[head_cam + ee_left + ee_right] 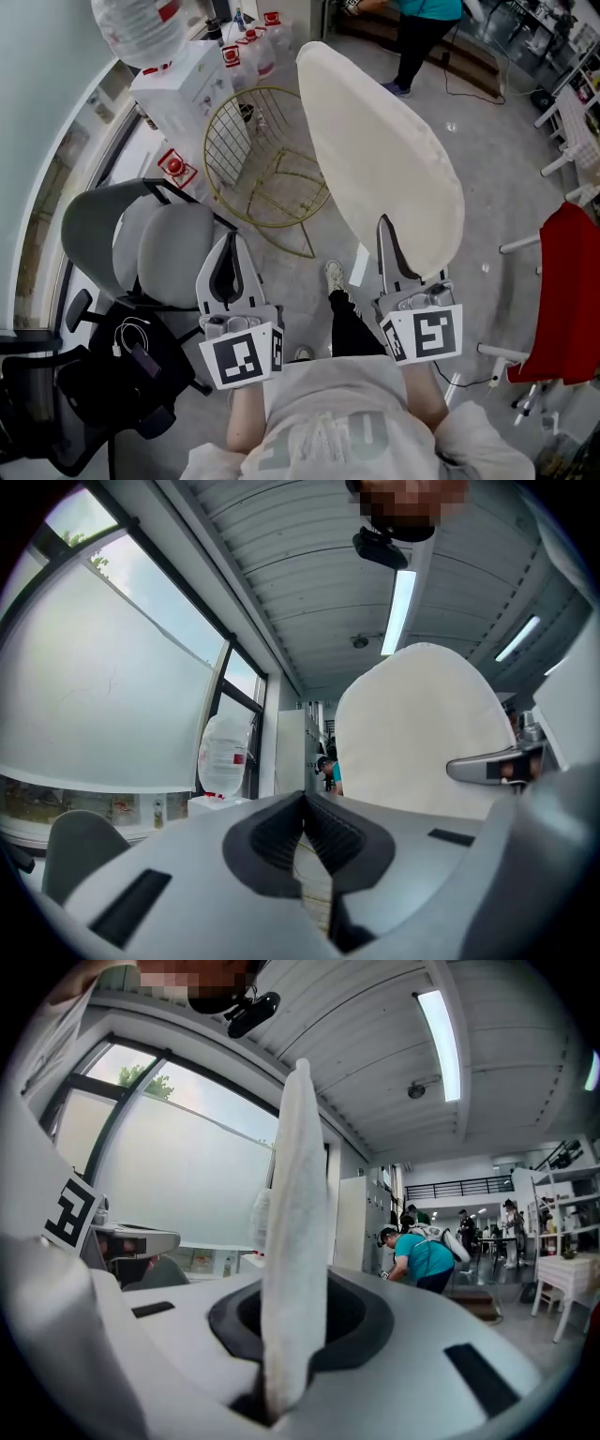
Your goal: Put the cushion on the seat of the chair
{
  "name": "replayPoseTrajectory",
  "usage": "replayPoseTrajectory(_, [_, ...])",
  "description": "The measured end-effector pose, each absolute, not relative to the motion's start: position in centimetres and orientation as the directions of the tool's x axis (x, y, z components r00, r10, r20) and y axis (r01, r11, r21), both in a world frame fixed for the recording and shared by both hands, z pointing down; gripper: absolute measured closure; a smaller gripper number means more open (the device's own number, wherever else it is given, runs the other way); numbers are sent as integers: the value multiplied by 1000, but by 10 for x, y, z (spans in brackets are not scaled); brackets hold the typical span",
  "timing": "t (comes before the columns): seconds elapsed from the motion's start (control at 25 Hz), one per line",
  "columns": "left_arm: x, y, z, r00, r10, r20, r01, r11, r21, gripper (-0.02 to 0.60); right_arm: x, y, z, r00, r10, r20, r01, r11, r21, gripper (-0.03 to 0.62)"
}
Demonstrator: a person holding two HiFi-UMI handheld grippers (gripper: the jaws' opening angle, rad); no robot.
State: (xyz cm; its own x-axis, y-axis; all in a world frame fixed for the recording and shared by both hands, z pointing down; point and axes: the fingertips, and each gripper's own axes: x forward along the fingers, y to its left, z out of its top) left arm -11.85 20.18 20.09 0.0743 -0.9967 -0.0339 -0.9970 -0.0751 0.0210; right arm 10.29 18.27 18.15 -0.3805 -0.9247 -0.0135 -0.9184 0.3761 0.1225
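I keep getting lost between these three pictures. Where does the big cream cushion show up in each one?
Head view: the cushion is a broad oval in the upper middle.
Left gripper view: the cushion is a pale dome right of centre.
Right gripper view: the cushion is at the centre, seen edge-on as a thin upright strip.
Shared landmark: the person in the teal top, far in the background.

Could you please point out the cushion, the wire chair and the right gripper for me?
cushion [375, 141], head view, middle of its cream face.
wire chair [228, 141], head view, on its gold wire grid.
right gripper [384, 225], head view, tips clamped on the cushion's lower edge.
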Motion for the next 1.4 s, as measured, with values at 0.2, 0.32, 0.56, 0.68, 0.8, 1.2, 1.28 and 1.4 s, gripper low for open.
replayPoseTrajectory(0.2, [-102,124,199,27,-999,-35,-1000,-27,-4,568,118,94,183,-426,-905,-7,-899,422,116,537])
replayPoseTrajectory(0.32, [-93,81,195,11,-999,-30,-1000,-11,2,568,126,41,185,-449,-893,9,-888,448,104,537])
replayPoseTrajectory(0.56, [-84,7,186,-46,-999,-24,-999,46,-14,568,135,-43,191,-506,-862,42,-859,508,67,537])
replayPoseTrajectory(0.68, [-87,-10,189,-77,-997,-18,-997,78,-13,568,135,-67,196,-526,-849,53,-846,529,70,537])
replayPoseTrajectory(0.8, [-92,-17,193,-97,-995,-14,-995,97,-8,568,134,-79,202,-530,-846,62,-843,533,66,537])
replayPoseTrajectory(1.2, [-118,-37,186,-86,-995,-41,-996,85,36,568,102,-92,202,-545,-836,65,-837,547,14,538])
replayPoseTrajectory(1.28, [-125,-40,181,-88,-995,-53,-996,87,30,568,96,-93,198,-544,-837,58,-838,546,17,537])
replayPoseTrajectory(1.4, [-135,-47,177,-93,-993,-70,-995,92,29,568,88,-100,198,-541,-840,49,-840,542,16,539])
